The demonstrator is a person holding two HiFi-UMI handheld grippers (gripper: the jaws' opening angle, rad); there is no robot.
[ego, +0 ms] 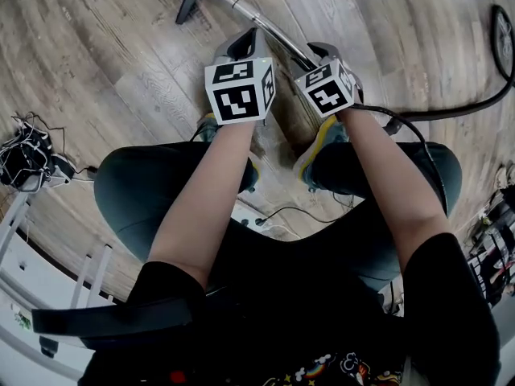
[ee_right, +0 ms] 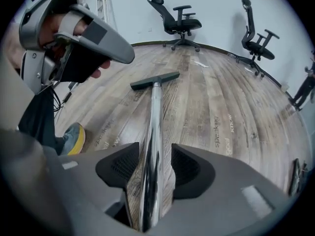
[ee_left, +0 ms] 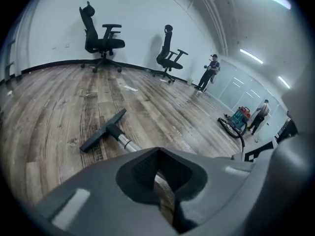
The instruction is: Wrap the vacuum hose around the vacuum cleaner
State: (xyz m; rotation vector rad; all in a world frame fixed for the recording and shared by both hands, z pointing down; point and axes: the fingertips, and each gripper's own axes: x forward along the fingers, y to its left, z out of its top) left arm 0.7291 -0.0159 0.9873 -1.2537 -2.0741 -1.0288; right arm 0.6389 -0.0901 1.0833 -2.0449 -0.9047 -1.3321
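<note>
Opening step, nothing yet coiled: right gripper (ee_right: pixel 155 154) fingers spread astride the metal wand (ee_right: pixel 155 107) on the floor (ee_right: pixel 221 97), left gripper (ee_left: pixel 157 151) fingers together, empty; next, probably clamping the wand and gathering the black hose (ego: pixel 451 112) toward the distant vacuum cleaner (ee_left: pixel 241 117).

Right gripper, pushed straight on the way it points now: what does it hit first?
Most likely the vacuum's metal tube. It lies along the wood floor and runs between the open jaws of the right gripper, whose pads are not pressing on it. Depth is hard to judge, but the tube should come before the floor.
</note>
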